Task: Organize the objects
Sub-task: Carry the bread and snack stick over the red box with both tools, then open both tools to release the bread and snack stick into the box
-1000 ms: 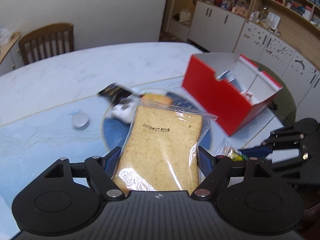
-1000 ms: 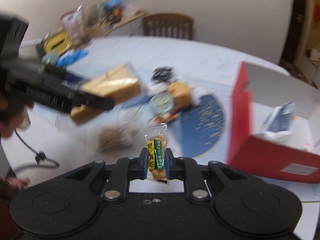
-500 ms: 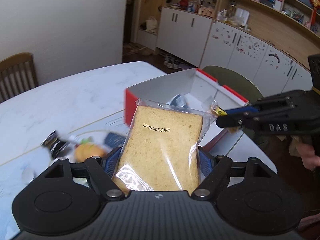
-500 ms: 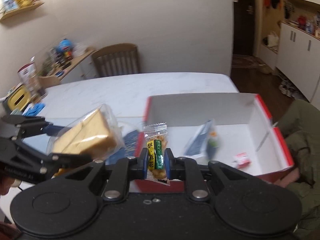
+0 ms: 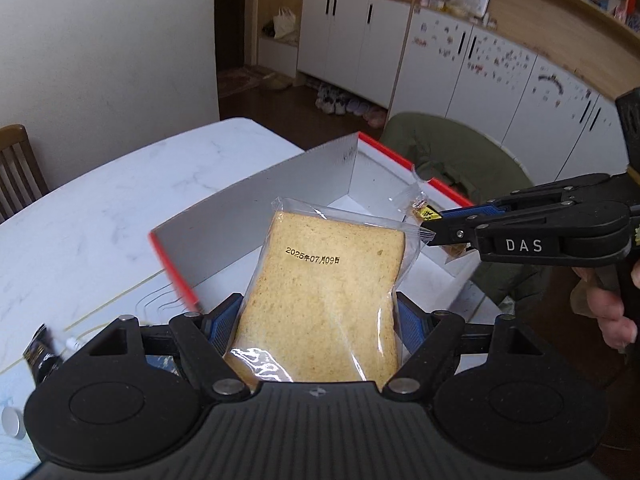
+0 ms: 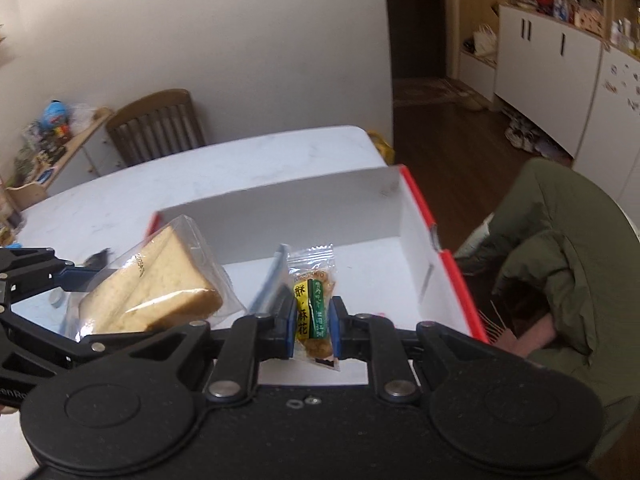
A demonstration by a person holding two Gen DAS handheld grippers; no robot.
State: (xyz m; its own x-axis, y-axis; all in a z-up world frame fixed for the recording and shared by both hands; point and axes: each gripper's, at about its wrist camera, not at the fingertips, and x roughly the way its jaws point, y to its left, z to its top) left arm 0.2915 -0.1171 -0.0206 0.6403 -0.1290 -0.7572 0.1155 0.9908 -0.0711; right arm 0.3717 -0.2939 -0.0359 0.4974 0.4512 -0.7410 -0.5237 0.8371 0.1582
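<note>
The left gripper (image 5: 316,320) is clamping one clear bag of sliced bread (image 5: 326,300) between its two blue pads, the bag standing up past the fingers and printed with a date. The right gripper (image 6: 313,326) is pinching one small snack packet (image 6: 314,300) with a yellow and green label, its crimped top sticking up above the fingers. In the left wrist view the right gripper (image 5: 434,226) is reaching in from the right, its tips just beside the upper right corner of the bread bag, though whether they touch cannot be told.

Both held items are hanging over one open red box (image 5: 256,204) with white inner walls. One blue and white packet (image 6: 270,284) is lying inside it, near the wall on the left gripper's side; the white floor toward the far right corner is showing bare. The box is sitting near the right edge of one white marble table (image 5: 100,208), with wide bare tabletop behind it.

One dark wrapper (image 5: 40,354) and one small round silver object (image 5: 10,422) are lying on the table at the lower left. One green coat (image 6: 560,248) is draped over a seat just beyond the box's right wall, and one wooden chair (image 6: 158,126) is standing at the table's far side.
</note>
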